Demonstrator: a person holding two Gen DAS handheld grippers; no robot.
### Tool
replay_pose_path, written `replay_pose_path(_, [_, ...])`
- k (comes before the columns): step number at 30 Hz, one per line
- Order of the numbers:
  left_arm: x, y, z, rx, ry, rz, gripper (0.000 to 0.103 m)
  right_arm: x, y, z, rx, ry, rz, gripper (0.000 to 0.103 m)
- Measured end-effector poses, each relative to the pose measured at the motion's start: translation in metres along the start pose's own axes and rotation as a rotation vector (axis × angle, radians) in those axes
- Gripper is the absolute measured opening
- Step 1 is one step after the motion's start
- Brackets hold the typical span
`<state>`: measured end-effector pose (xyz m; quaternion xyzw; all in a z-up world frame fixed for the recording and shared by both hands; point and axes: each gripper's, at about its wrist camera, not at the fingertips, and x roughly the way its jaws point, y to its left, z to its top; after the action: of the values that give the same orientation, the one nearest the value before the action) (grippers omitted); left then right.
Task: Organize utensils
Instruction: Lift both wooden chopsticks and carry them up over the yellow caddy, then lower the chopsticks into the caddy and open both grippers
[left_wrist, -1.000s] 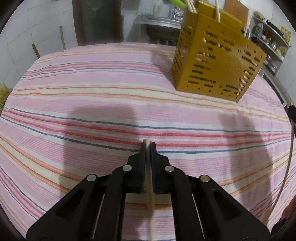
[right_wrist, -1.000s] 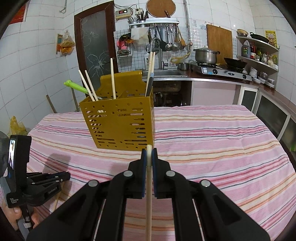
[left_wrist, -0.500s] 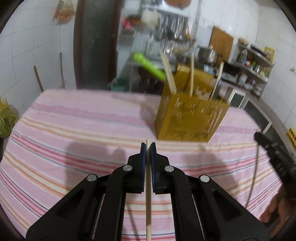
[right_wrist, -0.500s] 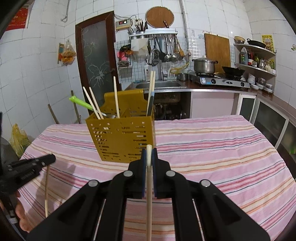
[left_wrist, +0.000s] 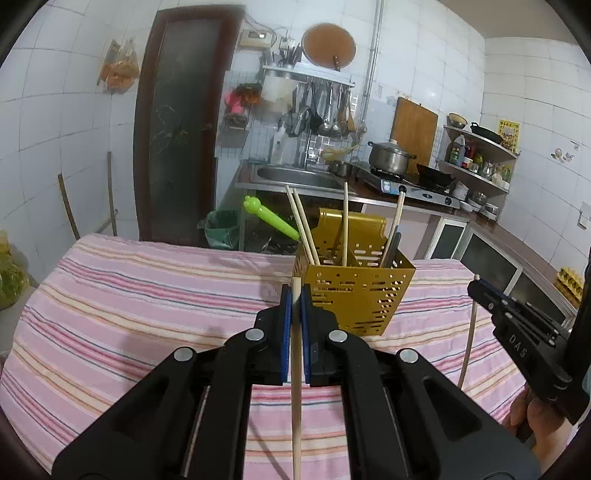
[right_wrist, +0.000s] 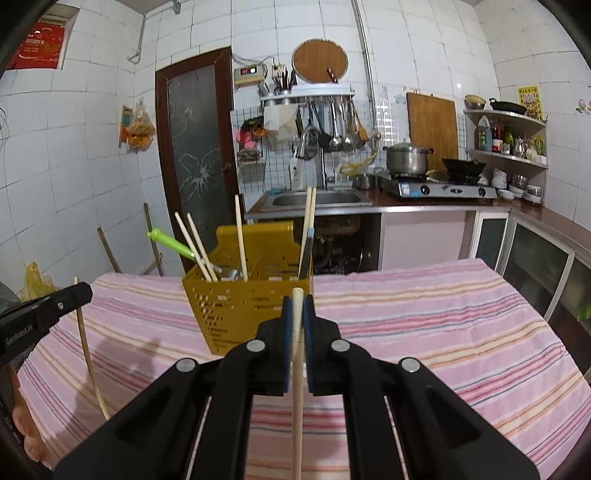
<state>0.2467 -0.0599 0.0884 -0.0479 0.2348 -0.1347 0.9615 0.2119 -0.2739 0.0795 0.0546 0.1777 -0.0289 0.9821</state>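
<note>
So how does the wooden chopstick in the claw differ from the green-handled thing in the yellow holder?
The pale wooden chopstick is thin, plain and pinched in the left claw, outside the perforated yellow holder. The green plastic-handled utensil is thicker, bright, and sits in the holder, leaning steeply over its rim. Both are long and slender.

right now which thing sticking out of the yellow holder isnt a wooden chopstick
The green-handled utensil. It leans far out over the left side of the yellow utensil holder, bright green plastic with a rounded end, while the others are plain pale wooden chopsticks standing nearly upright.
</note>
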Motion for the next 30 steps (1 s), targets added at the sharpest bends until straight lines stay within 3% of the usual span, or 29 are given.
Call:
replay_pose_path(18, [-0.002, -0.019, 0.019, 0.081, -0.131, 0.020, 0.003, 0.001, 0.005, 0.030, -0.024, -0.161, -0.013, 0.006])
replay_pose_path(23, [-0.008, -0.033, 0.047, 0.100, -0.179, 0.002, 0.003, -0.004, 0.007, 0.062, -0.034, -0.225, -0.003, 0.006])
replay_pose_path(30, [-0.021, -0.056, 0.118, 0.124, -0.292, -0.027, 0.003, -0.002, 0.006, 0.123, -0.035, -0.335, -0.001, 0.006])
